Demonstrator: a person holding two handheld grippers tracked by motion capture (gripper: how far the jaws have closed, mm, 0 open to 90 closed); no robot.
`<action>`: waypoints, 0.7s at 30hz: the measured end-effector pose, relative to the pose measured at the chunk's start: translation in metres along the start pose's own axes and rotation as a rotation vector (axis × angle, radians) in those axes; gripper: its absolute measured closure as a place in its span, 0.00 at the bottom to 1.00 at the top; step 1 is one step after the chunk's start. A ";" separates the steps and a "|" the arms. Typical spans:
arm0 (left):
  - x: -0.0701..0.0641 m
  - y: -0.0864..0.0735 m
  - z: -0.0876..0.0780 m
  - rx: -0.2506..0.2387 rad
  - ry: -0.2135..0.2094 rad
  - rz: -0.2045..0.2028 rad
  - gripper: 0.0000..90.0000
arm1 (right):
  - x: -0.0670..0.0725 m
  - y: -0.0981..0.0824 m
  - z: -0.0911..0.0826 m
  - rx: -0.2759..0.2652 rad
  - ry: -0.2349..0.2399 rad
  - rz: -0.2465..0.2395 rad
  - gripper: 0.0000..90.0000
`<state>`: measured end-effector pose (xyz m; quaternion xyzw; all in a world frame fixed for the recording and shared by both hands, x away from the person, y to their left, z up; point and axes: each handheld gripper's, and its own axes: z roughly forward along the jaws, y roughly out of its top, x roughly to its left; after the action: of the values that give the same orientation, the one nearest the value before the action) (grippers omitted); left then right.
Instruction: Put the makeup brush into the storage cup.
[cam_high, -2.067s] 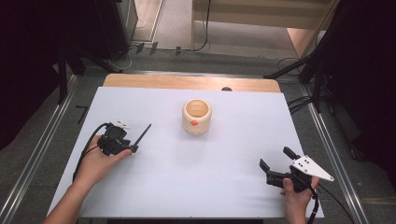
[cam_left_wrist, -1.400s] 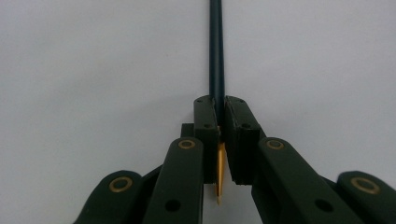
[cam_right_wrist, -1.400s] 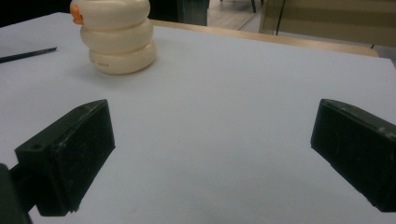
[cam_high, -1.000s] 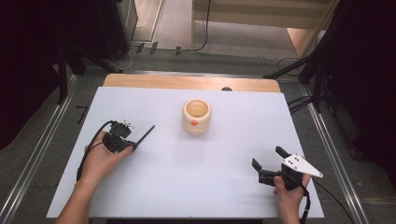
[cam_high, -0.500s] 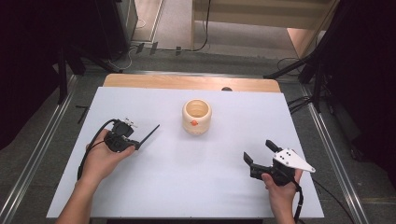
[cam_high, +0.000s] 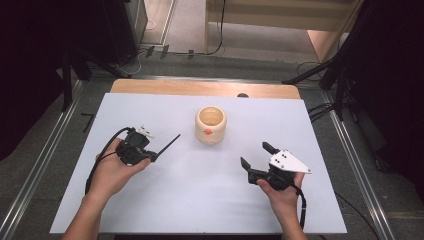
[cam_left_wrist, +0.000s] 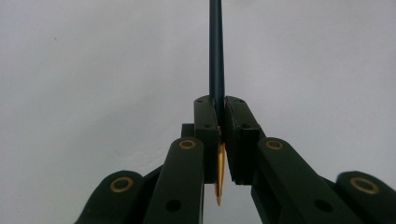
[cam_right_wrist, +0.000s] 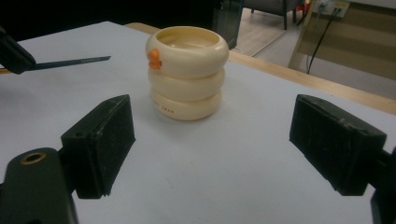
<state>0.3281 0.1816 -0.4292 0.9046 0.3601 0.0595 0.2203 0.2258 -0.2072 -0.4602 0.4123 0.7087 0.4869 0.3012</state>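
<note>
The left gripper (cam_high: 150, 154) clamped a dark pencil (cam_high: 167, 145) between its pads, the shaft jutting toward the cream ringed cup (cam_high: 210, 125) mid-table. The right gripper (cam_high: 254, 158), jaws apart though lately narrowing with nothing between them, faced the cup from nearby.

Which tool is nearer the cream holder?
Left, narrowly. The left tool, shut on a dark pencil aimed at the holder, sits to the holder's left. The right tool is open, nearer the person and to its right.

My left tool (cam_left_wrist: 219, 135) is clamped on a thin dark pencil (cam_left_wrist: 216, 51); its shaft runs straight ahead, its yellow tip behind the pads, above the white worktop (cam_left_wrist: 93, 70).
</note>
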 end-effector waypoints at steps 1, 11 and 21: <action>-0.002 0.001 -0.001 -0.006 -0.003 0.001 0.95 | 0.003 0.002 0.002 0.003 0.006 -0.005 0.17; -0.021 0.007 -0.013 -0.036 -0.057 0.054 0.95 | 0.030 0.009 0.024 0.032 0.044 -0.086 0.17; -0.043 0.014 -0.009 -0.025 -0.105 0.109 0.95 | 0.058 0.006 0.039 0.077 0.054 -0.229 0.21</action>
<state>0.3028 0.1469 -0.4128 0.9218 0.2977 0.0283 0.2467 0.2324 -0.1382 -0.4699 0.3266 0.7771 0.4328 0.3196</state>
